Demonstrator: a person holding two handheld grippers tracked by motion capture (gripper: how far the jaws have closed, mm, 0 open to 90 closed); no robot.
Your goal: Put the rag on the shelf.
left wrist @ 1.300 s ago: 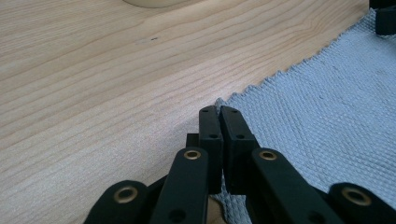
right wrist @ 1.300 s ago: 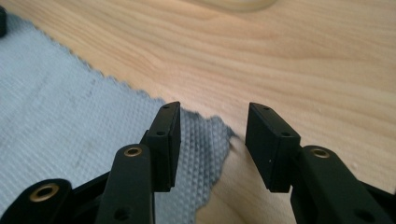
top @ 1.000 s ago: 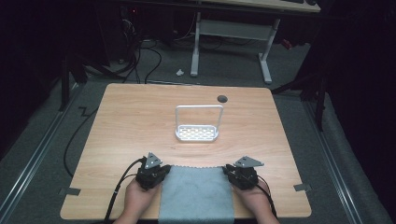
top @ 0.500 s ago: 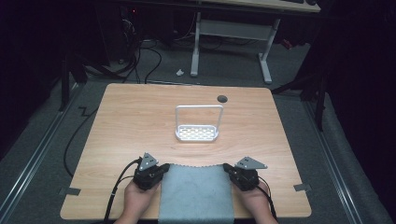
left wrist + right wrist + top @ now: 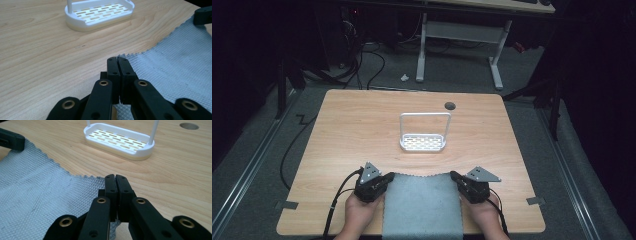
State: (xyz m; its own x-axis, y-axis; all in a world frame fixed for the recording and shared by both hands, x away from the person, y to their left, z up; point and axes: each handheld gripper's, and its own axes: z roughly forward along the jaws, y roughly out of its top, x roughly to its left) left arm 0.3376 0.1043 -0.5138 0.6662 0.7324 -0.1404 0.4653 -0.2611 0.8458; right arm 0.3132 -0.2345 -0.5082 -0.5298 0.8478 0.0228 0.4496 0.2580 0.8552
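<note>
**Both tools hold the cloth by its far corners**

We see a grey cloth lying flat on the bench at the near edge, at 6 o'clock from the bench centre. Its near part seems to hang a little over the edge. The left tool sits at the cloth's far left corner, about 10 o'clock from the cloth centre, and the right tool sits at the far right corner, about 2 o'clock.

In the left gripper view the left tool is clenched, its jaws pressed together on the zigzag edge of the cloth. In the right gripper view the right tool is clenched in the same way on the other corner of the cloth. So both tools are grasping the cloth.

A white rack stands well apart from the cloth, toward 12 o'clock, near the middle of the bench. A round hole is further behind it.

We judge that the step in hand is the grasp of both far corners, probably for folding or moving the cloth. The next move calls for lifting both corners together, at equal height and speed, so the cloth stays stretched and does not slip from one tool.
</note>
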